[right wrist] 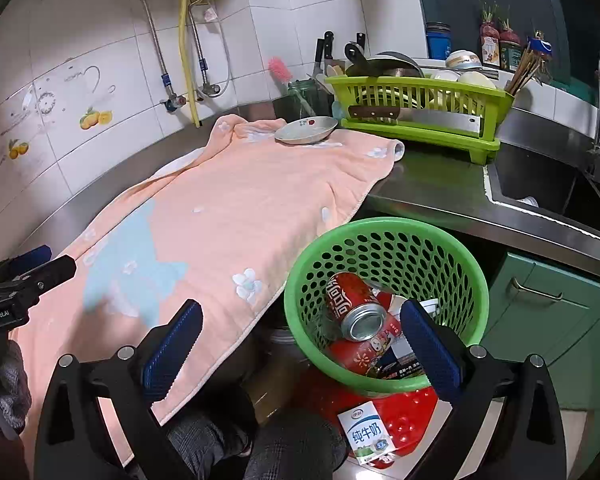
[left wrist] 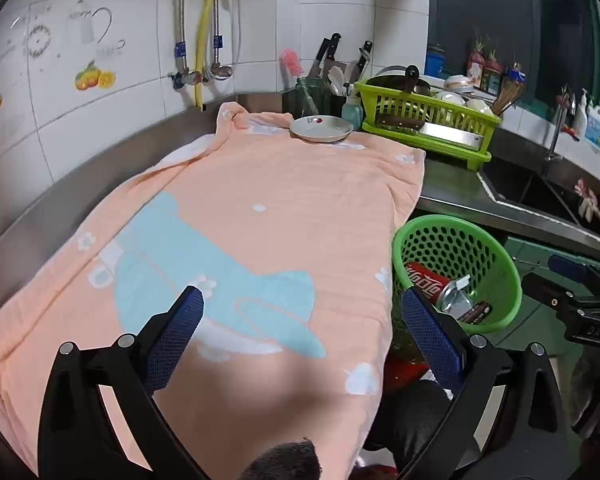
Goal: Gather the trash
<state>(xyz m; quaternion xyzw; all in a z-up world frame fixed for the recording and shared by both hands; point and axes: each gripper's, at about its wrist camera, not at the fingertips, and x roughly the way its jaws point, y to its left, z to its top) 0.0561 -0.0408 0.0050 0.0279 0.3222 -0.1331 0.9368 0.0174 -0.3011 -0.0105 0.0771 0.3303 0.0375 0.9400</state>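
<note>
Beside counter (right wrist: 440, 196), basket (right wrist: 320, 248) holds can (right wrist: 352, 300).

The left gripper (left wrist: 302, 312) hangs with its jaws spread wide and nothing between them, above a peach towel (left wrist: 260, 216) spread over the steel counter (left wrist: 452, 192). Just off the towel's right edge sits a green perforated basket (left wrist: 496, 256) holding a crushed red can (left wrist: 430, 284). A small metal plate (left wrist: 321, 128) rests at the towel's far end, beside a lime dish rack (left wrist: 424, 120).

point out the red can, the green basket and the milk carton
red can (right wrist: 350, 300), right wrist view, on its red side
green basket (right wrist: 384, 226), right wrist view, on its far rim
milk carton (right wrist: 366, 434), right wrist view, on its white front
</note>
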